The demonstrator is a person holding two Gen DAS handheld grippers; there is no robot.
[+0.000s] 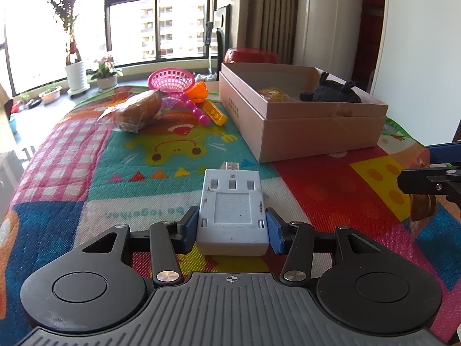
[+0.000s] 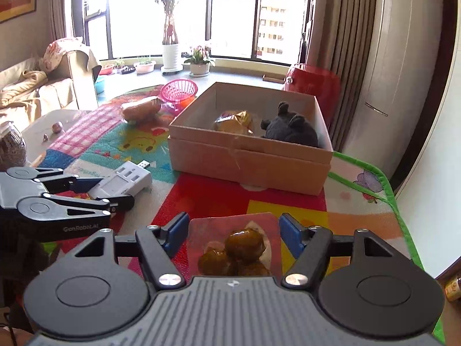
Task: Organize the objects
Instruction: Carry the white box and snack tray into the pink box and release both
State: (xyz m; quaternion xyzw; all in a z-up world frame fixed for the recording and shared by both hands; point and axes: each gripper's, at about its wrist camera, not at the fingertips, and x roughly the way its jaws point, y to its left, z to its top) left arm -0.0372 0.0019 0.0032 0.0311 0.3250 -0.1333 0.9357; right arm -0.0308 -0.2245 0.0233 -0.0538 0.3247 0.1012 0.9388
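Left tool (image 1: 232, 227) clamps the white charger (image 1: 232, 207); right tool (image 2: 234, 232) seemingly brackets the snack packet (image 2: 239, 248), unclosed.

A home living room. A draped sofa (image 2: 34, 86) sits at far left. Potted plants (image 2: 198, 63) line the far window sill (image 2: 239, 69), beside curtains (image 2: 345, 43).

We look low along each pair of tongs, close over the table (image 1: 95, 178), toward the window (image 1: 135, 14). Our left view sits left of the box (image 1: 302, 127), our right view nearer its front. Both share the box, the pink basket (image 2: 179, 90) and the window.
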